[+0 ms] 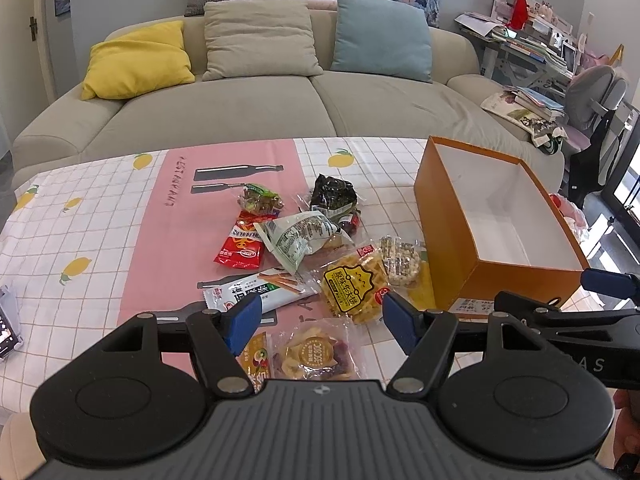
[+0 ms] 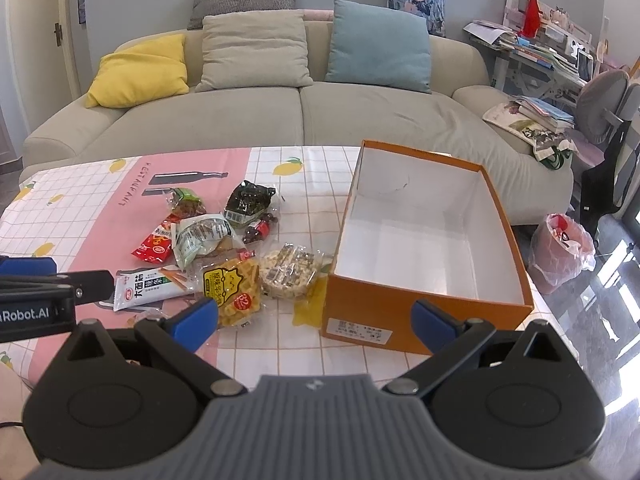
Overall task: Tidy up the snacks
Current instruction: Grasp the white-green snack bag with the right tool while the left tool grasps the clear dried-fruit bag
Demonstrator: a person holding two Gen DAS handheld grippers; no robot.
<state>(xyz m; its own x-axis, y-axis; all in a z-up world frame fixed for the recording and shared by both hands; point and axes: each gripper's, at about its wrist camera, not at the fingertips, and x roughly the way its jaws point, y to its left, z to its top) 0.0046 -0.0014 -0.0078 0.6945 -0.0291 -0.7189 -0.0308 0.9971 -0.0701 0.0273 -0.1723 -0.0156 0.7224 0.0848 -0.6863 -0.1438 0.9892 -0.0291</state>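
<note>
Both my left gripper and right gripper hover released, grasping nothing. Snack packets lie piled left of the empty orange box, awaiting transfer.

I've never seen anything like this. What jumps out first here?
An empty orange box stands open at the table's right. Left of it lies a heap of snack packets on a pink and lemon-print tablecloth. Behind sits a beige sofa.

orange box open-topped, snack pile beside
</note>
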